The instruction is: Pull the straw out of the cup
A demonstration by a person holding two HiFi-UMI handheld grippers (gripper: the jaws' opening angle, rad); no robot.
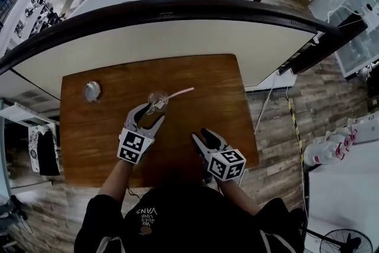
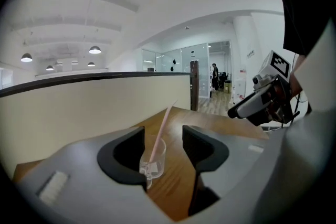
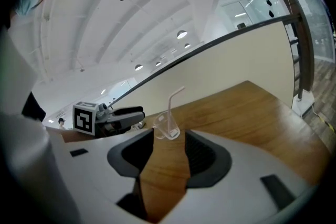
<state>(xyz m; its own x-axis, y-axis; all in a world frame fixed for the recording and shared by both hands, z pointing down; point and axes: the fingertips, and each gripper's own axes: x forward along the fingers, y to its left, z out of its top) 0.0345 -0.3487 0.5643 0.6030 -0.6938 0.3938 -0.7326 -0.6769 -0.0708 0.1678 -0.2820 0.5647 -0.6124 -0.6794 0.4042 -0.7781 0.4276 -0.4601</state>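
The clear plastic cup (image 1: pixel 157 101) should be steadied by the open left gripper (image 1: pixel 153 111) before the pink straw (image 1: pixel 180 92) is drawn by the open right gripper (image 1: pixel 201 134).

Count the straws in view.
1. The straw leans out of the cup on the table, at the left gripper's open jaws. No other shows.
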